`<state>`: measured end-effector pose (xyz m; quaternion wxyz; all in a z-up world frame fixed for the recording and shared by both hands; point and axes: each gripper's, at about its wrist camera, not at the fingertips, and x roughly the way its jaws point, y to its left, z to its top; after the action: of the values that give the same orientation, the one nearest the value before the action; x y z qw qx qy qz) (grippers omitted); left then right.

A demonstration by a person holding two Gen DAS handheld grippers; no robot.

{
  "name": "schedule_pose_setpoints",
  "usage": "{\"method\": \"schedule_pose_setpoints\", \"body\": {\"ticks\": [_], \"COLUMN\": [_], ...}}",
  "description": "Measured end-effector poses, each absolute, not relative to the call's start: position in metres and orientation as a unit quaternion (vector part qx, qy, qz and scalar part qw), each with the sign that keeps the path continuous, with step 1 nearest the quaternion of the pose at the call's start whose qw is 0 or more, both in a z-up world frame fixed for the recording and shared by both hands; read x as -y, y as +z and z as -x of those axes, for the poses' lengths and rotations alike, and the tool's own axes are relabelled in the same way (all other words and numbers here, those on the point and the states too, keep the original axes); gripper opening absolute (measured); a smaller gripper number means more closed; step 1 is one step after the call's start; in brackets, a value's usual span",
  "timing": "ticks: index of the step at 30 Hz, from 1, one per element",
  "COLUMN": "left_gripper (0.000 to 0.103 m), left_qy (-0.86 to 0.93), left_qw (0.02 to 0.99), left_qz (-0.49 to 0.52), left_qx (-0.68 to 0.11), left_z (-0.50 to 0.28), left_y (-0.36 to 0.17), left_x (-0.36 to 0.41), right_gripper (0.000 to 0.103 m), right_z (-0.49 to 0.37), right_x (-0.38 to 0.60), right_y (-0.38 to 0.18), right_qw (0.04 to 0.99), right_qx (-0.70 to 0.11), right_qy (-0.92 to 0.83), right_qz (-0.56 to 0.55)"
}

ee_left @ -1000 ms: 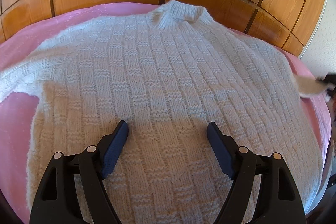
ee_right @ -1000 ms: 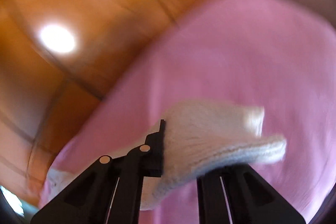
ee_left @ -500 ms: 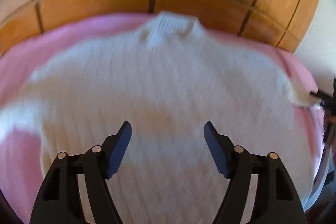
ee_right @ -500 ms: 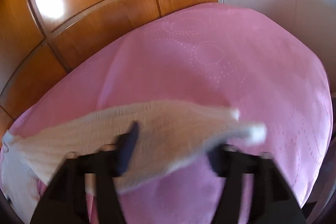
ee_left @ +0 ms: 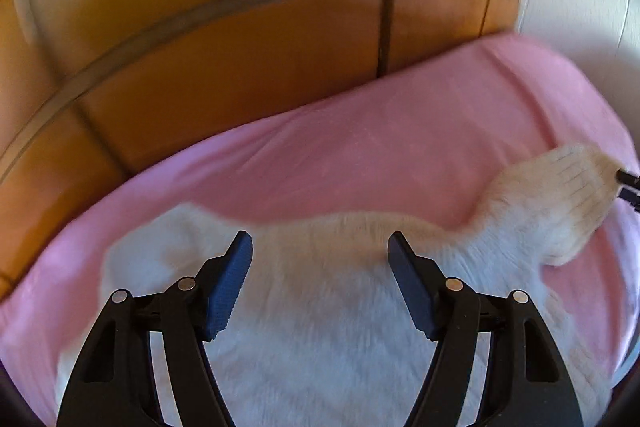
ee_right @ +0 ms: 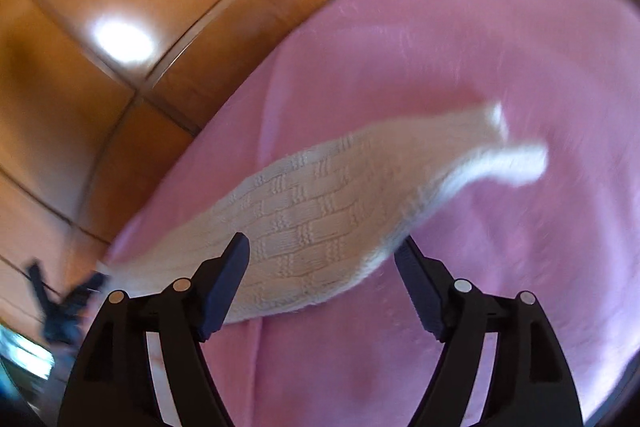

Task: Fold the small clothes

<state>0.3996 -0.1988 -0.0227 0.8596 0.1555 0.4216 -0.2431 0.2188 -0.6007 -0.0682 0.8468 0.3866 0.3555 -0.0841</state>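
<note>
Both grippers spread wide over a cream sweater on a pink bedsheet.

The left gripper [ee_left: 320, 259] hovers with fingers apart, gripping nothing, the sweater [ee_left: 340, 327] body under and ahead of it. The right gripper [ee_right: 322, 267] is likewise released, a sleeve [ee_right: 320, 219] lying between its fingers. Only the left view shows the cuff [ee_left: 576, 187] far right; the bedsheet [ee_right: 480, 47] fills the right view.
</note>
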Motion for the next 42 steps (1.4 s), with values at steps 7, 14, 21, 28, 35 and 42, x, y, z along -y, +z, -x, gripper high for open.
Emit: {"method": "schedule_pose_setpoints", "body": {"ticks": [7,14,21,28,35,42], "left_gripper": [0.058,0.004,0.004,0.008,0.048,0.048], "left_qy": [-0.294,-0.341,-0.256,-0.168,-0.123,-0.117], "left_qw": [0.815,0.803,0.901,0.894,0.914,0.903], "left_qz": [-0.217,-0.265,-0.142,-0.159,-0.082,-0.006], "left_qx": [-0.451,-0.411,-0.319,-0.384,-0.377,-0.413], "left_z": [-0.427,-0.395,-0.381,-0.395,-0.356,-0.264], "left_y": [-0.06,-0.057,-0.006,-0.053,-0.021,-0.03], "left_x": [0.228,0.234,0.194,0.211,0.147,0.077], "right_gripper": [0.065,0.007,0.007,0.012,0.064,0.037], "right_z": [-0.228,-0.253,-0.235,-0.265,-0.238,-0.207], "right_x": [0.617,0.624,0.608,0.616,0.606,0.522], "right_y": [-0.075,-0.072,0.008,-0.048,-0.041,-0.025], "right_qw": [0.845,0.854,0.93,0.888,0.88,0.894], "right_qx": [-0.334,-0.346,-0.227,-0.331,-0.328,-0.344], "right_qy": [-0.11,-0.13,-0.111,-0.162,-0.155,0.002], "right_qz": [-0.404,-0.367,-0.266,-0.274,-0.305,-0.287]}}
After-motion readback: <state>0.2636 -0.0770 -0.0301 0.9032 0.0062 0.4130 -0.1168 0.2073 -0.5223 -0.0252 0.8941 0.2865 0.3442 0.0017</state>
